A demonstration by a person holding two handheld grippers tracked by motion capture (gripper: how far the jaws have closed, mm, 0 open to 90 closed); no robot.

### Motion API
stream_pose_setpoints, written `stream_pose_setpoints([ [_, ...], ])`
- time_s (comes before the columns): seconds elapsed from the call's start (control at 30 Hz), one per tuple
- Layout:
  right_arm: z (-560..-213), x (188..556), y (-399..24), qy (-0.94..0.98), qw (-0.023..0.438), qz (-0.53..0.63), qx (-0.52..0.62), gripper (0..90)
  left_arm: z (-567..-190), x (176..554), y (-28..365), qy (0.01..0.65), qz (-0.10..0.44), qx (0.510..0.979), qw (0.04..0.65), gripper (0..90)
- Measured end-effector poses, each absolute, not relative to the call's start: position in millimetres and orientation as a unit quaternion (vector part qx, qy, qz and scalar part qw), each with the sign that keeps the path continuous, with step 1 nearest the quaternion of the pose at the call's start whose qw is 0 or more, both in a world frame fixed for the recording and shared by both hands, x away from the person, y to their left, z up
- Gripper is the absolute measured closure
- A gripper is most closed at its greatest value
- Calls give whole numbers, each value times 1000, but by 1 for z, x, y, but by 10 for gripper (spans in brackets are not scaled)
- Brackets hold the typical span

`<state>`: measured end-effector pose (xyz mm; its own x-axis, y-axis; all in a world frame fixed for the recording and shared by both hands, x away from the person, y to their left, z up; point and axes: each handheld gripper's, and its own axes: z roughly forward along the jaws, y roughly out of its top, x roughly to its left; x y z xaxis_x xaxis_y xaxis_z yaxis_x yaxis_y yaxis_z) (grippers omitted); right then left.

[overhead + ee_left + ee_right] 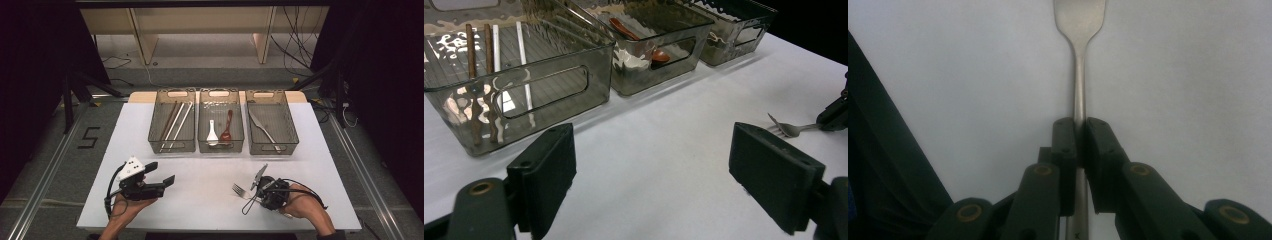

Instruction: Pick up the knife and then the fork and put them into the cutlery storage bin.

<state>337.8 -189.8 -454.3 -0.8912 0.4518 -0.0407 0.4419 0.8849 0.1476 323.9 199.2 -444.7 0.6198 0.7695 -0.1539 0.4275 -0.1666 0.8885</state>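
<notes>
White desk (210, 200) surface is carrying three clear bins (172, 127) along its far edge. Near the front right corner, the right gripper (1080, 131) is clamping its jaws on the handle of a metal fork (1079, 75), which is lying on the desk. Near the front left corner, the left gripper (651, 165) is holding its jaws wide apart over bare desk.

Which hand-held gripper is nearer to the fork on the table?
Right. The right hand-held gripper is shut on the fork handle. The left hand-held gripper is open, apart from it across the white table.
</notes>
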Motion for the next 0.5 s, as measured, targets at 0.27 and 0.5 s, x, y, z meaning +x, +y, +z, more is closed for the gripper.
stream_pose_setpoints([
  [0.27,-448,338,-191,969,45,84,228,842,-445,324,199,402,169,745,505,185],
  [0.5,-434,341,-197,962,60,113,242,842,-445,324,200,402,169,745,505,185],
])
